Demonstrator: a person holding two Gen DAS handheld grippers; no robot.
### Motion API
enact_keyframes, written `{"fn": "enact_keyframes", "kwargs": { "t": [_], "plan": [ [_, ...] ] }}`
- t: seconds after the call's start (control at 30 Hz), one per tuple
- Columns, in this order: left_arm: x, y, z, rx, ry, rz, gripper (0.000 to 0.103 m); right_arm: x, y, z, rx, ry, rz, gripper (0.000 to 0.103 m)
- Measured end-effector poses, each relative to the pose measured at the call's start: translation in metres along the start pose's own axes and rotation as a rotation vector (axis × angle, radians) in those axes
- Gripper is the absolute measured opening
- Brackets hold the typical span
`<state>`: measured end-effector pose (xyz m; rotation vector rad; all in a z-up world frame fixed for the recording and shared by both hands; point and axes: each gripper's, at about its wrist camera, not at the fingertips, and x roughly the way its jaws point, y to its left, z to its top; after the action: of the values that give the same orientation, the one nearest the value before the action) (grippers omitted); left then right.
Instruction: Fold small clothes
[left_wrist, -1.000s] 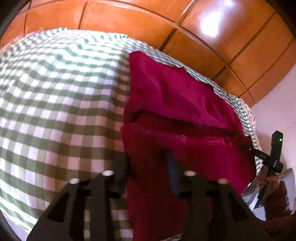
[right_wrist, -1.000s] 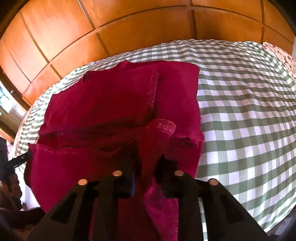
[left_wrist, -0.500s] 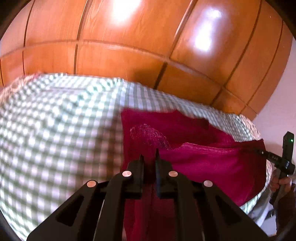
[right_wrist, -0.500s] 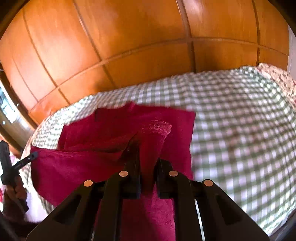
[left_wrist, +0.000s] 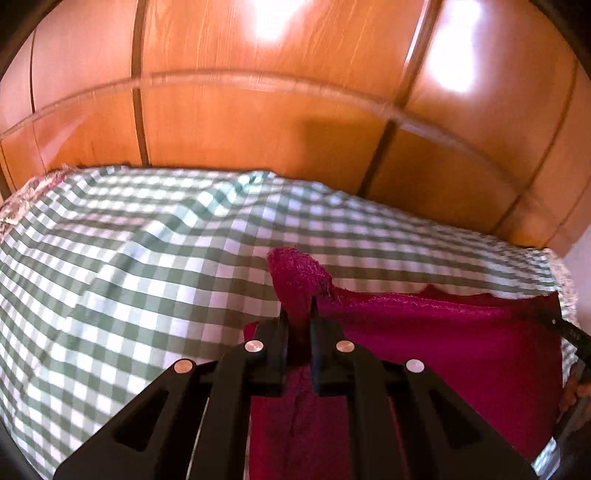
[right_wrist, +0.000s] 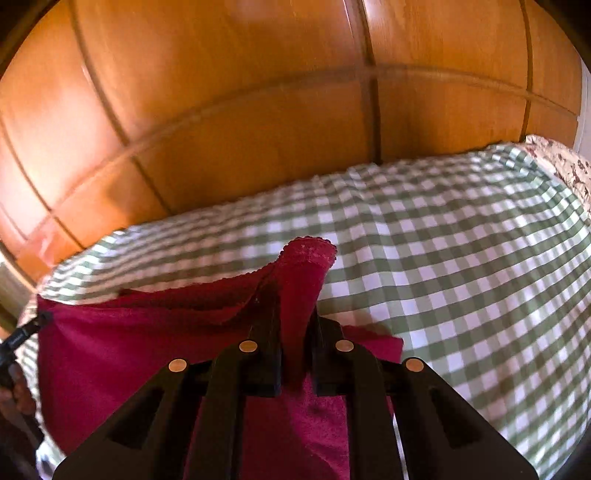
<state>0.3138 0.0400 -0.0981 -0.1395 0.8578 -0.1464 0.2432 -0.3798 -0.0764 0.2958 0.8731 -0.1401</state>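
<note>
Stretched between left gripper (left_wrist: 298, 314) and right gripper (right_wrist: 293, 317), one corner of the cloth (left_wrist: 443, 339) pinched in each, its lower part hanging toward the bedsheet (left_wrist: 129, 258). Behind the bed, a panelled wall (left_wrist: 258, 110). Possibly touching the sheet at the near edge, but hidden.

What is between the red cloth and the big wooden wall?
Only bare green-checked bedsheet lies between the red cloth and the wooden panelled wall; both wrist views show that stretch.
</note>
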Motion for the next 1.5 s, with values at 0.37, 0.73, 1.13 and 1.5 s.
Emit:
{"fn": "enact_keyframes", "kwargs": {
  "t": [0.37,0.73,1.13,1.5],
  "plan": [
    [0.035,-0.008,-0.004,0.056,0.041,0.164,0.034,0.025,-0.007,-0.006,0.010,0.029,-0.046,0.040],
    [-0.066,0.064,-0.073,-0.143,0.024,-0.046,0.047,-0.067,0.070,-0.077,-0.195,-0.004,0.161,0.059],
    [-0.079,0.062,-0.164,-0.102,0.126,-0.118,0.043,-0.059,0.118,-0.156,-0.339,0.062,0.144,0.063],
    [-0.127,0.034,-0.165,-0.012,-0.001,-0.033,0.043,-0.115,0.029,-0.152,-0.091,-0.006,0.144,0.060]
  ]
}}
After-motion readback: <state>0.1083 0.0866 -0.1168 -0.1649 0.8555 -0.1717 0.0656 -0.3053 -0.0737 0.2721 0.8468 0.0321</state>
